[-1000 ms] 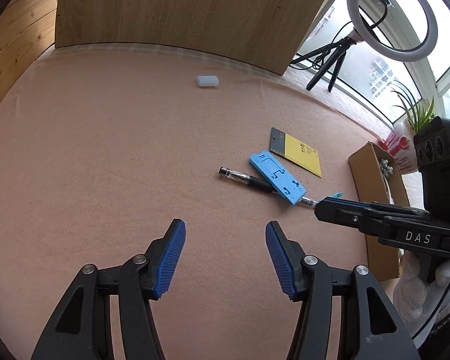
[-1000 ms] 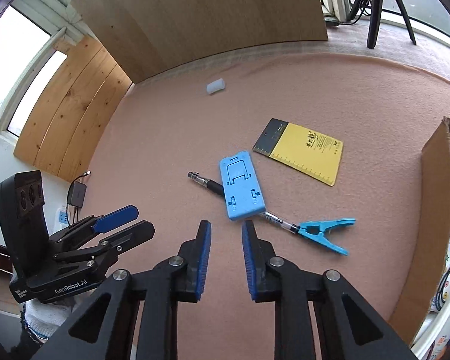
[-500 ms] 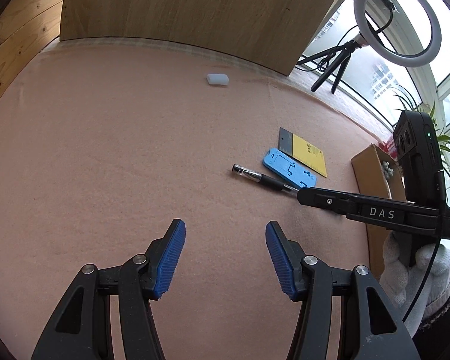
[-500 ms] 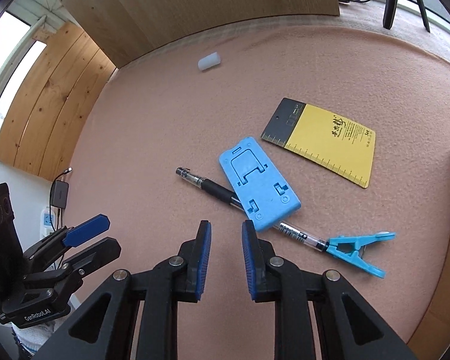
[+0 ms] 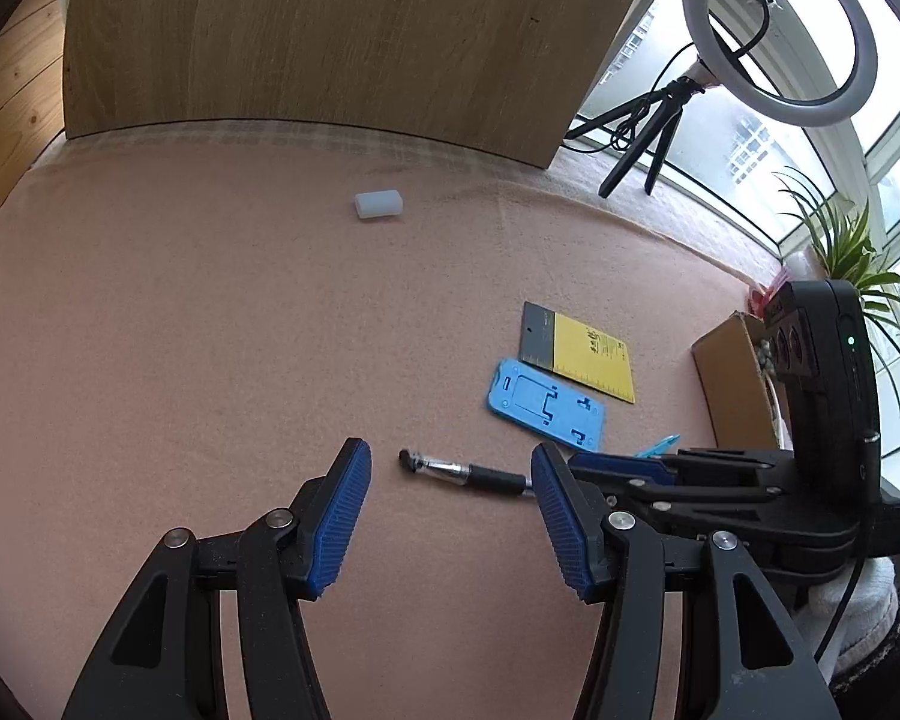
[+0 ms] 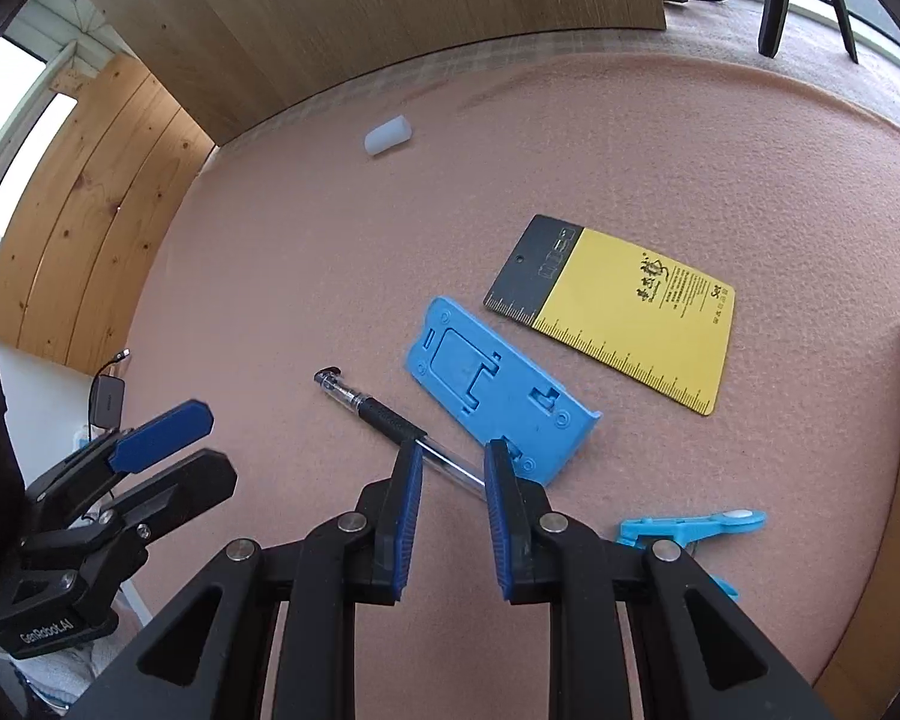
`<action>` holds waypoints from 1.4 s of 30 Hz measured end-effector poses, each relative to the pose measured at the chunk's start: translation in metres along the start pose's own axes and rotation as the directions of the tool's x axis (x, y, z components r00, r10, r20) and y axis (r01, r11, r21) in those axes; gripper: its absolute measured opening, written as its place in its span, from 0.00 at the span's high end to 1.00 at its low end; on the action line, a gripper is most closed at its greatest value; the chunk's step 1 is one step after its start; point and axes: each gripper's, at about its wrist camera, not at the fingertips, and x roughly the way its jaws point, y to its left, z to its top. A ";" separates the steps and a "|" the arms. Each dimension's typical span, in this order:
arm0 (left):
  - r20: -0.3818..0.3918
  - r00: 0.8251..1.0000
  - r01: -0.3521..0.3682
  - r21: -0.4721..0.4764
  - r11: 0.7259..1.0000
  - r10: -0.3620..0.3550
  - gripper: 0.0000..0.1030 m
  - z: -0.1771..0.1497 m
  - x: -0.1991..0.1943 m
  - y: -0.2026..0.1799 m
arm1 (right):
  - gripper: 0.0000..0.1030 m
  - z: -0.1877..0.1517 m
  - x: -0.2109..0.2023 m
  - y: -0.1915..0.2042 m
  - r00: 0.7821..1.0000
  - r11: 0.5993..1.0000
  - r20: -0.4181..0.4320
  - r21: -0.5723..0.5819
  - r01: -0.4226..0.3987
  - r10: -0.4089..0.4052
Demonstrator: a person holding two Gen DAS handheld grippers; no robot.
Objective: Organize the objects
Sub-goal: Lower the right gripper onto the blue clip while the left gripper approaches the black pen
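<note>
A black-and-clear pen point(image 6: 384, 414) lies on the pink mat, its rear end under a blue phone stand point(image 6: 492, 384). My right gripper point(image 6: 454, 450) is narrowly open, its tips on either side of the pen's clear barrel; the pads do not press on it. A light blue clip point(image 6: 690, 525) lies to the right, partly behind the gripper. A yellow ruler card point(image 6: 630, 312) rests beyond the stand. My left gripper point(image 5: 448, 449) is open and holds nothing, with the pen point(image 5: 468, 471) just ahead of its tips. The right gripper point(image 5: 594, 471) reaches in from the right.
A small white cap point(image 5: 378, 204) lies far back on the mat. A cardboard box point(image 5: 732, 384) stands at the right edge, with a plant point(image 5: 858, 258) and a ring light point(image 5: 774, 30) behind it. A wooden board point(image 5: 330, 30) closes the far side.
The right gripper came down and forward until its tips straddle the pen's barrel. The left gripper moved toward the pen, which now lies just ahead of its tips. Neither jaw gap changed.
</note>
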 end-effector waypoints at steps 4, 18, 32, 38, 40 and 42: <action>-0.037 0.999 -0.001 0.035 0.999 0.003 0.43 0.012 0.022 -0.008 | 0.81 -0.012 -0.003 -0.001 0.998 0.999 -0.037 -0.007 -0.041 0.041; -0.177 0.984 0.054 0.125 0.991 -0.032 0.43 0.000 0.062 -0.018 | 0.63 -0.012 -0.053 -0.058 0.994 0.988 0.091 0.147 0.051 -0.065; -0.226 0.974 0.035 0.246 0.969 0.022 0.43 -0.031 0.045 -0.020 | 0.63 -0.002 -0.030 -0.044 0.984 0.984 0.007 0.018 0.178 -0.179; -0.238 0.969 0.025 0.350 0.936 0.064 0.43 -0.047 0.040 -0.037 | 0.63 -0.017 -0.022 -0.040 0.975 0.975 -0.024 -0.027 0.222 -0.222; -0.248 0.966 0.029 0.390 0.921 0.075 0.43 -0.052 0.040 -0.045 | 0.63 -0.020 -0.024 -0.040 0.973 0.973 -0.021 -0.022 0.231 -0.231; -0.256 0.963 0.035 0.429 0.903 0.084 0.43 -0.057 0.043 -0.054 | 0.63 -0.023 -0.025 -0.040 0.970 0.970 -0.022 -0.017 0.241 -0.241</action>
